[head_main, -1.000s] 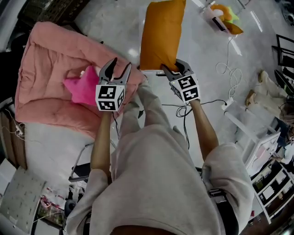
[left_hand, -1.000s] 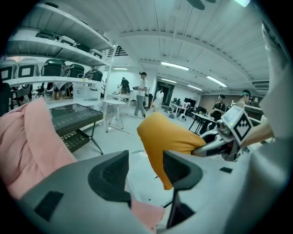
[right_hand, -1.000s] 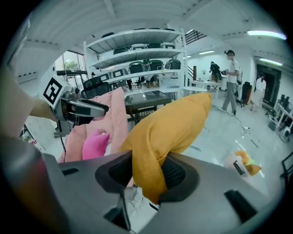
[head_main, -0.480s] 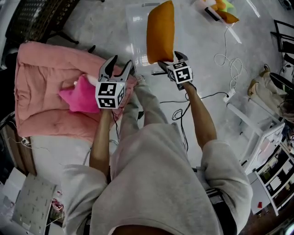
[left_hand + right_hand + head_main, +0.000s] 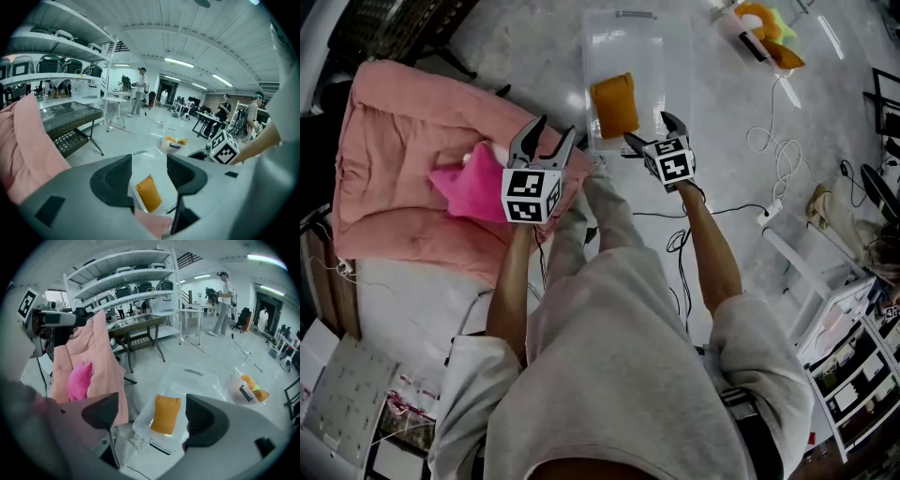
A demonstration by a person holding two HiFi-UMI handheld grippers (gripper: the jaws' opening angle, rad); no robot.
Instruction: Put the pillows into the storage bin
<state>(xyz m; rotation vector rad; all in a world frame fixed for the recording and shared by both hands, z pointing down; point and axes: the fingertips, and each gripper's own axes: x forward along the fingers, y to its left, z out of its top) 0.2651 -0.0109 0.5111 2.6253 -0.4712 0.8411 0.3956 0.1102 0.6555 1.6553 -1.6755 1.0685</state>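
One pillow is already in: the orange pillow (image 5: 614, 105) lies flat in the clear storage bin (image 5: 673, 56), toward its near left corner. The right gripper (image 5: 649, 129) hangs over the bin's near edge. Its jaws have just been opening and stand wide with nothing between them, so the drop looks done. One more seems left: the pink pillow (image 5: 473, 183) rests on the pink quilted pad (image 5: 394, 141) near that pad's right edge, not yet gripped. The left gripper (image 5: 553, 129) hovers just beside it, jaws apart and empty. The next move, as I judge it, calls for lowering the left gripper onto the pink pillow, pinching a soft corner firmly, and carrying it across to the bin.
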